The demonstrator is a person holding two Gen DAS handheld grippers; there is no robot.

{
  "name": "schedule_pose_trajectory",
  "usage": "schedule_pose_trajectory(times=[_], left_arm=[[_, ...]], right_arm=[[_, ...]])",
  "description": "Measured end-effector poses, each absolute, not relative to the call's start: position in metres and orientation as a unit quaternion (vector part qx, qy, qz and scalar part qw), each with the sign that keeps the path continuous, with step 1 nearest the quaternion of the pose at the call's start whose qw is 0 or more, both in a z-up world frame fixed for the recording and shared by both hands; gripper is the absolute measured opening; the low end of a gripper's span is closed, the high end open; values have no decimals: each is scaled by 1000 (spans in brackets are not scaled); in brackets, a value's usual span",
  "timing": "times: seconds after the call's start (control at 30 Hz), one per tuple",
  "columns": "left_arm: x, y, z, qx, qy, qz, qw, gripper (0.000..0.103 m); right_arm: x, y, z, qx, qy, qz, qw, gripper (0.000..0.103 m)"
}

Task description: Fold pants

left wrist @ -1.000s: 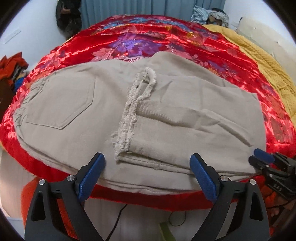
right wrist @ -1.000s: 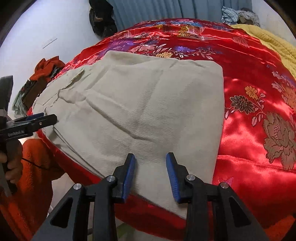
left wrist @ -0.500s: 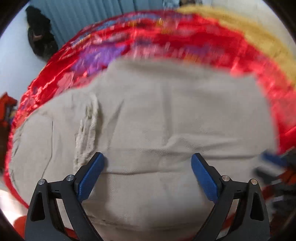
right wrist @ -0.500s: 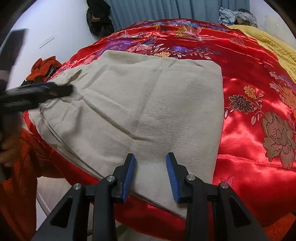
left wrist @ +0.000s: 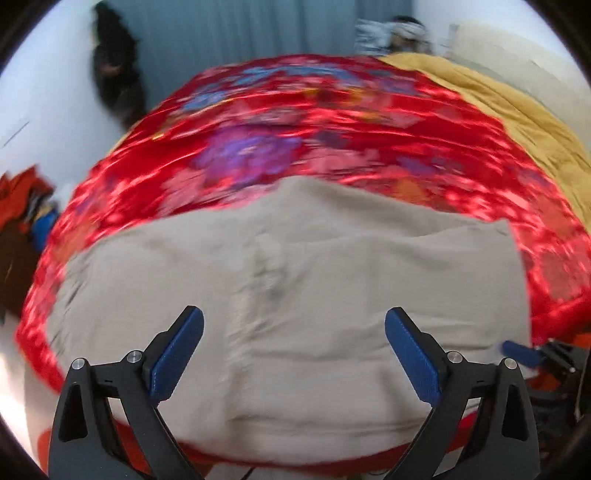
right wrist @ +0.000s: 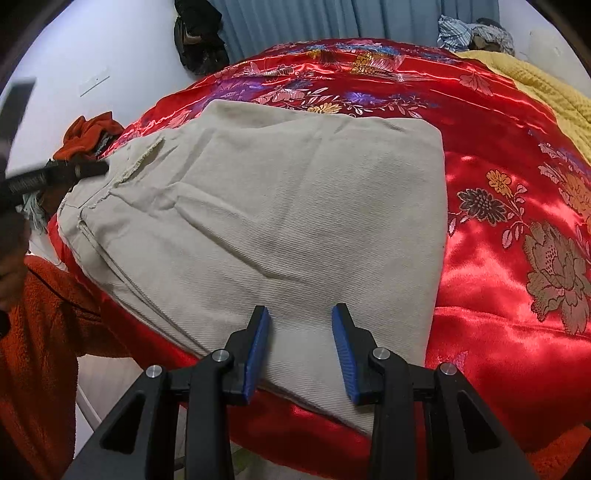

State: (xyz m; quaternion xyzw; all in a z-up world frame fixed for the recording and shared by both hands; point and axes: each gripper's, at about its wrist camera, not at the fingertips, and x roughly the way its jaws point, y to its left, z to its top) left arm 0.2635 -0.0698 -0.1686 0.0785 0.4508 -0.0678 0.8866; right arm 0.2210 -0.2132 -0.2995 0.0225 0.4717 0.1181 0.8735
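Both sets of jaws are found parted with nothing gripped. On the left gripper (left wrist: 293,334) the blue pads are spread wide, and only blurred beige cloth is seen in the gap. On the right gripper (right wrist: 300,326) the pads are set at a narrow gap above the near edge of the pants (right wrist: 266,221); no cloth is pinched between them.

The pants are laid folded on the red floral satin bedspread (right wrist: 498,302), close to its near edge. From the right wrist view a straight folded edge is noted on the right side, and a frayed hem (right wrist: 144,158) at the left end, where the tip of the left gripper is seen close to the cloth; contact cannot be confirmed. An orange fleece sleeve (right wrist: 40,332) is recorded at lower left. A yellow blanket (right wrist: 554,96) is observed along the far right of the bed, and blue curtains (right wrist: 303,18) behind it. The left wrist view is blurred.
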Motion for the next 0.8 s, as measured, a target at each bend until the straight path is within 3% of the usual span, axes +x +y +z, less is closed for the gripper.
schedule_pose_trajectory(times=[0.13,0.27,0.6,0.8], left_arm=[[285,-97,-195,114,455,-66,881,99],[304,-79,-228,78,496,-22,864,100],[263,-59,-200,63,468,-53,880,98],[251,-38,-231,38,488,-42,871,99]], right_arm=[[221,-213,-300,20,471,119,874,37],[221,-213,-299,19,471,121,874,37],[221,-215,-298,27,469,123,874,38],[218,-223,-277,54,455,111,882,39]])
